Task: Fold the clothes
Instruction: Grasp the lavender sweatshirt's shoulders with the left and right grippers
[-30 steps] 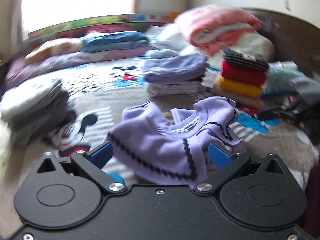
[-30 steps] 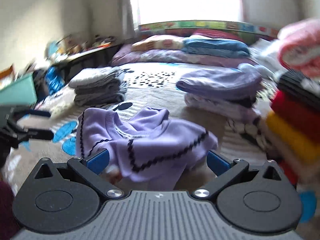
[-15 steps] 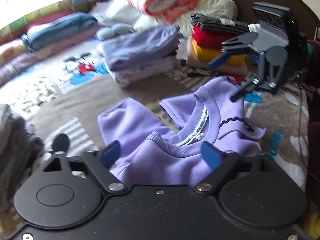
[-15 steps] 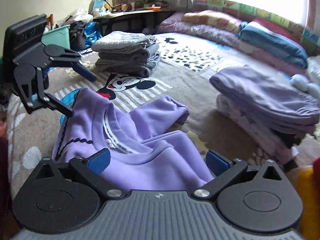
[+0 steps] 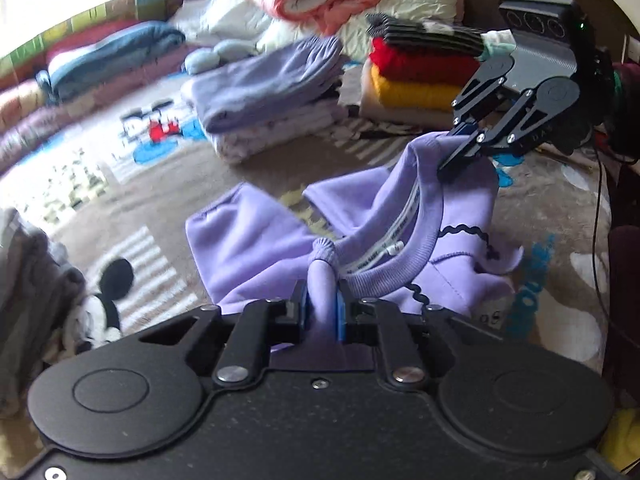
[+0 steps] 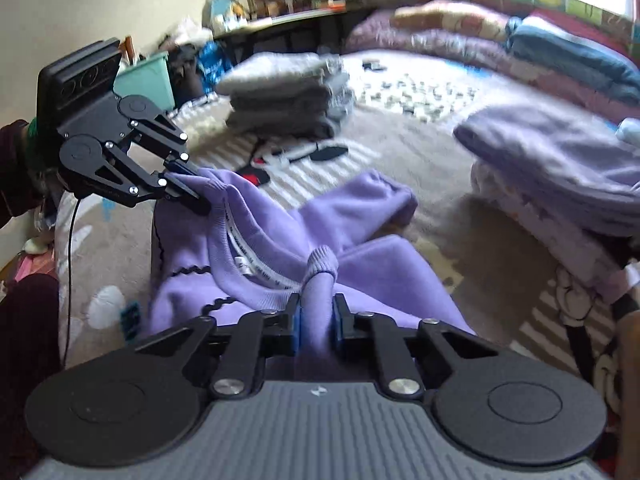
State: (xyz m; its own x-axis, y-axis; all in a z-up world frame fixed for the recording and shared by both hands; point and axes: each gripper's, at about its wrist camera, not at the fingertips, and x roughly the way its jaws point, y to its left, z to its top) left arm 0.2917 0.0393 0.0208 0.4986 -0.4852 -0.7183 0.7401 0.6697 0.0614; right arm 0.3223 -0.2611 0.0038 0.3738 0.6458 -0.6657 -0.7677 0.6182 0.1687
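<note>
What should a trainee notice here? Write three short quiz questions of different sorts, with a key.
1. True or false: the purple sweater sits neatly folded on a pile.
2. What is between the fingers of the left gripper and the right gripper? A sweater fabric; B a grey towel; C nothing.
3. Fill in: the garment directly under the red jumper is coloured ____.

Key: 1 false, it lies rumpled on the bed. 2 A: both sets of jaws are closing with sweater fabric between them. 3 yellow.

Folded stacks beyond; bare bedspread between.
</note>
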